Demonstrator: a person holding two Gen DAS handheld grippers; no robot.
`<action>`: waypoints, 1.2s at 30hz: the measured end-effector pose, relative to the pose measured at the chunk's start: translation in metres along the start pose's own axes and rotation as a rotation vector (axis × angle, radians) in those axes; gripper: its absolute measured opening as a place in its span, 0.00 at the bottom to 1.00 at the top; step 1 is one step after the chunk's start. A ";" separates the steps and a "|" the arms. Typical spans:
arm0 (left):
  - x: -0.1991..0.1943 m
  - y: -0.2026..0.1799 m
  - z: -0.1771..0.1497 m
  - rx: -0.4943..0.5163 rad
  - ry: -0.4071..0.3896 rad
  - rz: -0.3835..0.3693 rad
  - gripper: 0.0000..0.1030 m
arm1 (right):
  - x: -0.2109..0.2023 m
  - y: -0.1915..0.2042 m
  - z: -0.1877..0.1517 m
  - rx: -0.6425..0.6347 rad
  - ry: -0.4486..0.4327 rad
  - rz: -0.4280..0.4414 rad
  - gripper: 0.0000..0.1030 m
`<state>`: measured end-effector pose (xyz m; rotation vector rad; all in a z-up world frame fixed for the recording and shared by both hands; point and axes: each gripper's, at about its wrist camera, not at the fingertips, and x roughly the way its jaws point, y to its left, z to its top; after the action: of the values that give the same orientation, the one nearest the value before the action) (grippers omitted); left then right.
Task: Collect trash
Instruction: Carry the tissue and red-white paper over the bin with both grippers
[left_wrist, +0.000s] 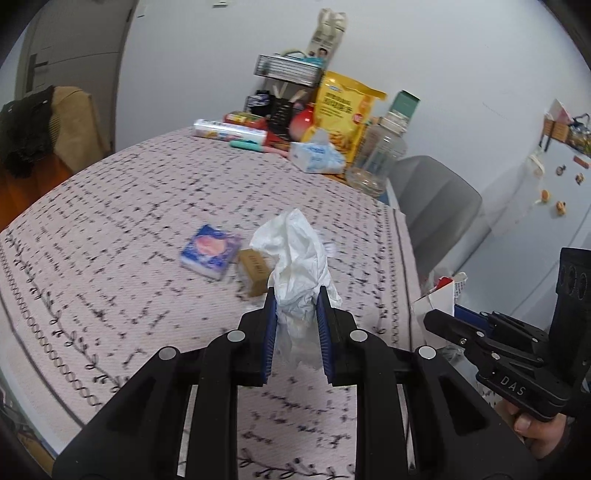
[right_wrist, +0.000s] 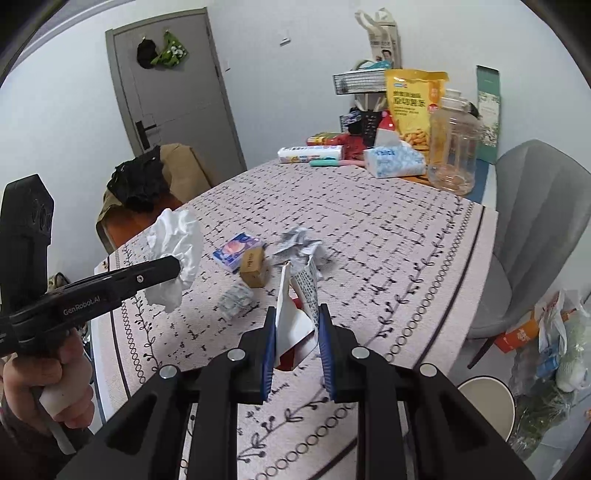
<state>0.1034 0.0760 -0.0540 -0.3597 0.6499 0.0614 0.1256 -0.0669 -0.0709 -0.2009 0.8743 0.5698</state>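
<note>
My left gripper is shut on a crumpled white tissue and holds it above the patterned tablecloth; the tissue also shows in the right wrist view. My right gripper is shut on a torn white-and-red printed carton piece, held above the table. On the cloth lie a blue tissue pack, a small brown box, a crumpled printed paper and a small crumpled wrapper.
At the table's far end stand a yellow snack bag, a clear plastic jar, a tissue box and a wire rack. A grey chair is at the right. A round bin and a full bag sit on the floor.
</note>
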 end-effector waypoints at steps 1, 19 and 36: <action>0.003 -0.006 0.001 0.011 0.004 -0.007 0.20 | -0.003 -0.006 -0.001 0.008 -0.003 -0.006 0.21; 0.072 -0.124 0.009 0.177 0.103 -0.113 0.19 | -0.022 -0.130 -0.031 0.224 -0.018 -0.131 0.23; 0.152 -0.215 -0.015 0.267 0.241 -0.188 0.19 | -0.027 -0.235 -0.083 0.423 0.018 -0.249 0.24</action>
<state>0.2524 -0.1391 -0.0903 -0.1696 0.8485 -0.2500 0.1853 -0.3061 -0.1175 0.0701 0.9503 0.1438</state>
